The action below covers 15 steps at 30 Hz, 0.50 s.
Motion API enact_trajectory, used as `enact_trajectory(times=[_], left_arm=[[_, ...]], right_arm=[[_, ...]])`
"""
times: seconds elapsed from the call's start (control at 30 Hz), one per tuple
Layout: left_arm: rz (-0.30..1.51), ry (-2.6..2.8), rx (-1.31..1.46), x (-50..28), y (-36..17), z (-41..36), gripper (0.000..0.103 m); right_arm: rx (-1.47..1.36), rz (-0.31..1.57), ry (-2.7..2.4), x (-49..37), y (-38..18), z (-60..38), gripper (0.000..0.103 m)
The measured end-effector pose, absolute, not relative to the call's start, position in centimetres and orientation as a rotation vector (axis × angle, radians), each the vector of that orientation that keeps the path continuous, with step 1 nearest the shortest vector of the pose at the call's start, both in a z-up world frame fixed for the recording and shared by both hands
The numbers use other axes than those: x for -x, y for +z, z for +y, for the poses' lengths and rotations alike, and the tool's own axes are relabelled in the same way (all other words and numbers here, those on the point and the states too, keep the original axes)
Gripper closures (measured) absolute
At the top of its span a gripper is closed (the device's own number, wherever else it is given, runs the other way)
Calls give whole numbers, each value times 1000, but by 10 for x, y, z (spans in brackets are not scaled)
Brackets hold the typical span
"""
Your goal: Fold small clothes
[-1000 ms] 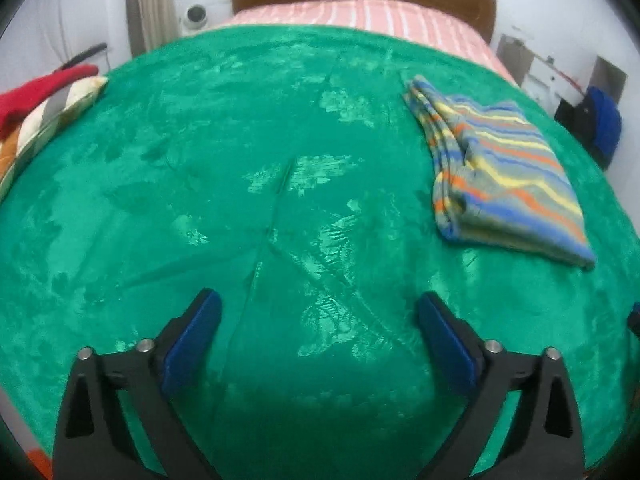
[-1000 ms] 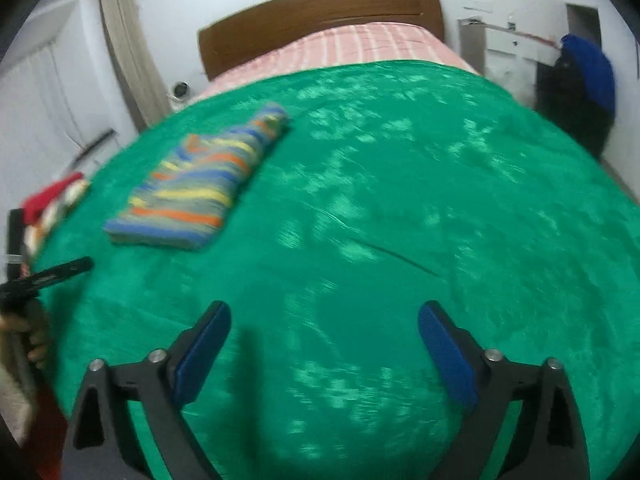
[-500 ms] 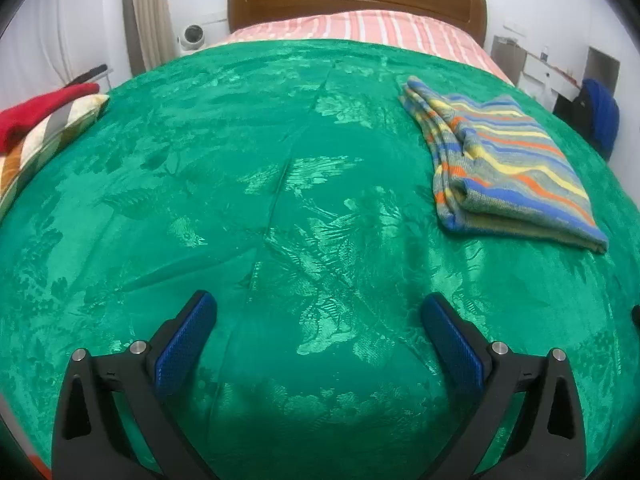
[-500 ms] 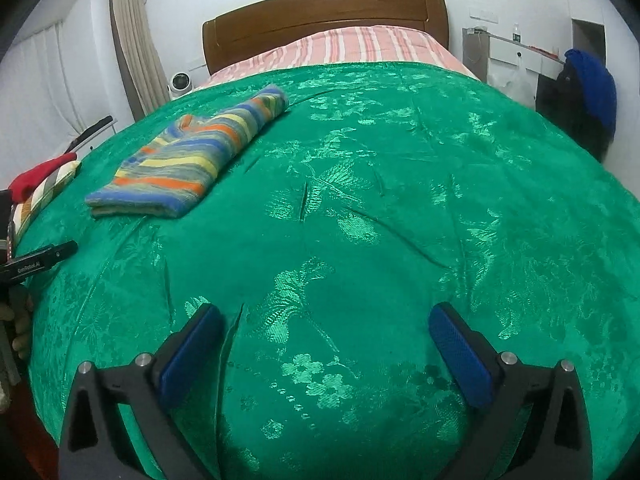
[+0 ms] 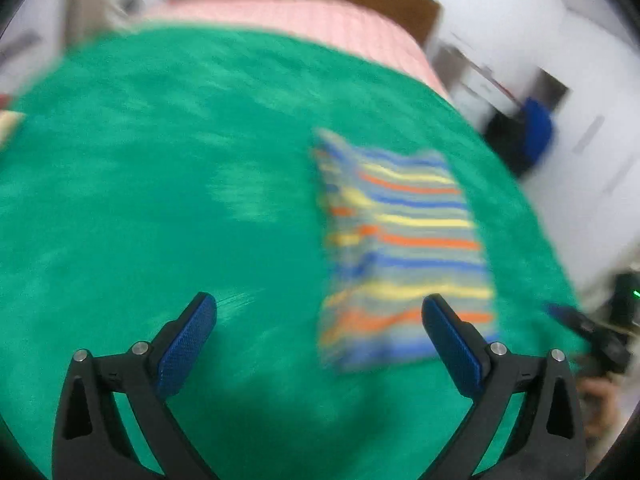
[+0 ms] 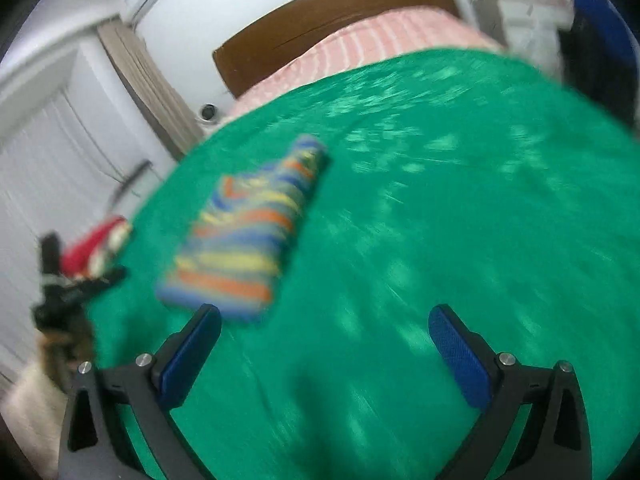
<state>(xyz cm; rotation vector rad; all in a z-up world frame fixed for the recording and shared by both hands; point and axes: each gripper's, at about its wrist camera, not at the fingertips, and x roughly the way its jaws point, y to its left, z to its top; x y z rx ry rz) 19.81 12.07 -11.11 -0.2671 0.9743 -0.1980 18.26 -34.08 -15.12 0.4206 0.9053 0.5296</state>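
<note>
Both my grippers empty and wide apart over the green bedspread, striped garment already folded.

Nearest me, my left gripper [image 5: 319,334] and right gripper [image 6: 325,338] each hold their jaws fully apart with nothing between them. Just beyond the left gripper's right-hand pad lies the striped garment [image 5: 400,248], a flat folded bundle on the bedspread [image 5: 160,200]. I judge it light, soft and limp, likely to sag, so I would pinch a folded edge or corner. Farther left of it, a red cloth pile [image 6: 94,246] sits at the bed's edge. Too blurred for me to read any label or writing.
</note>
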Motion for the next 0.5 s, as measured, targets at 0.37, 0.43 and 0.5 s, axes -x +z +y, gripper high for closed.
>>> enact_trajectory(times=[0.37,0.43,0.5], left_arm=[[1100,-112,153,-300,-162,93,33],[1094,-185,175,-298,-161,85,86],[1056,-151,159,-291,-147,80,88]], right_arm=[[-690,1137,718,-348,-218,-234,70],[-430,1122,669,-344,-204,-205,75],[-163,1029,629,-327,-178,-177,78]])
